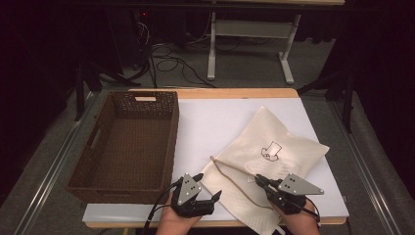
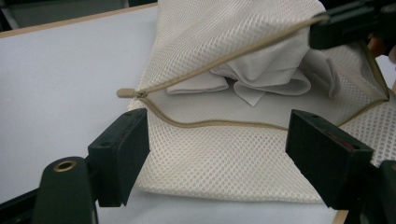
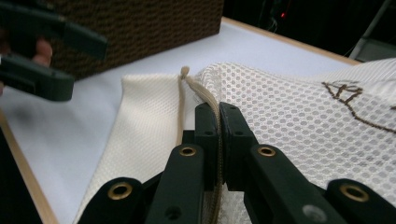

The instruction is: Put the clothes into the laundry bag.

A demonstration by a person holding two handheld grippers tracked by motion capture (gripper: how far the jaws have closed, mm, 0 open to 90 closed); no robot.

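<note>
A cream mesh bag (image 1: 279,142) lies on the white tabletop, its zip open along the near side. In the left gripper view the bag (image 2: 224,154) gapes and a folded white cloth (image 2: 266,74) lies inside; the zip pull (image 2: 128,92) sits at the left end. My right gripper (image 1: 258,179) is shut on the upper zip edge (image 3: 212,100) and holds it raised off the lower one. My left gripper (image 1: 209,186) stands open just before the bag's lower edge, its jaws to either side of the mesh without touching it (image 2: 217,140).
A brown wicker basket (image 1: 169,142) stands at the left of the white tabletop (image 1: 215,117), close beside my left gripper. A brown embroidered figure (image 1: 271,149) marks the bag's top. The table's wooden front edge runs just under both hands.
</note>
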